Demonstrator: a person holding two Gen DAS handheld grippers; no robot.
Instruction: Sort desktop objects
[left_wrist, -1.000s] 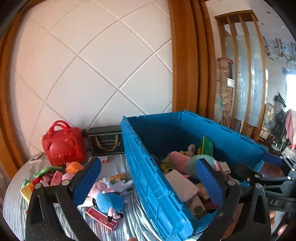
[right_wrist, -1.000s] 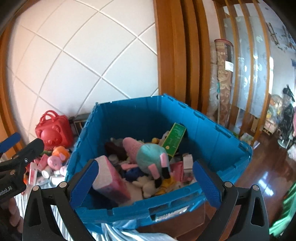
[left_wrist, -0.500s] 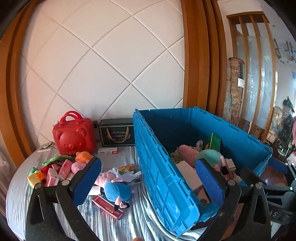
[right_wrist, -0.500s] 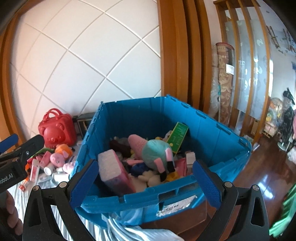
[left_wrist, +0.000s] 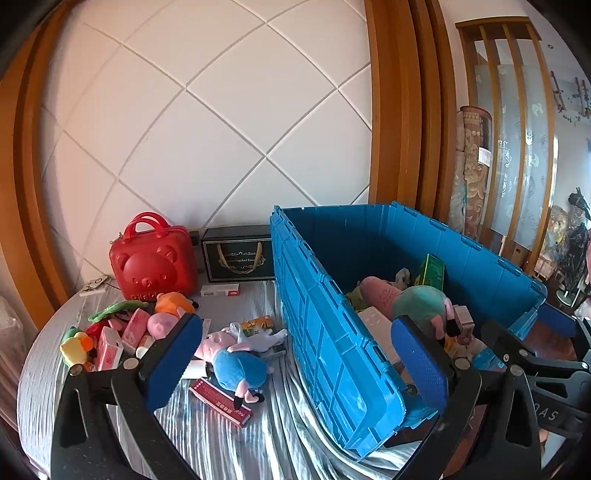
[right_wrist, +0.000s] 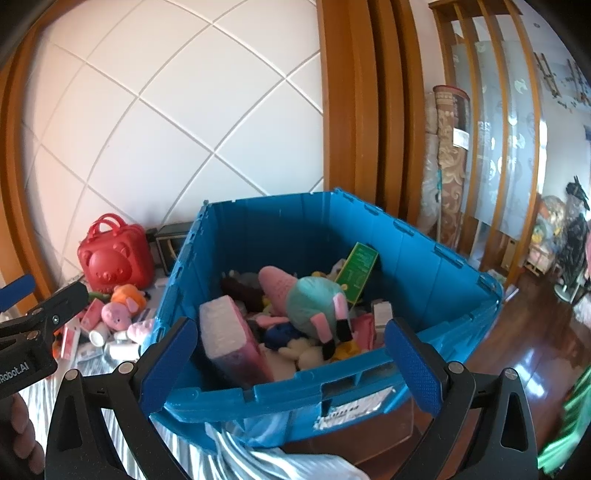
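Note:
A big blue crate (left_wrist: 325, 332) (right_wrist: 280, 236) stands on the right of the table, part filled with plush toys, a pink book (right_wrist: 232, 339) and a green box (right_wrist: 358, 269). Left of it on the silver cloth lie a pig plush in a blue dress (left_wrist: 232, 358), a red flat box (left_wrist: 219, 400), pink cartons (left_wrist: 110, 347) and other small toys. My left gripper (left_wrist: 295, 362) hangs open and empty above the crate's left wall. My right gripper (right_wrist: 291, 362) hangs open and empty over the crate's near wall.
A red bear-faced case (left_wrist: 153, 258) and a black gift box (left_wrist: 238, 253) stand at the back by the tiled wall. The table's rounded edge (left_wrist: 26, 369) runs at the left. A wooden floor (right_wrist: 524, 350) lies beyond the crate on the right.
The left gripper has swung left and pulled back, bringing more of the table's toys into view. The right gripper has shifted slightly. Both stayed open and empty.

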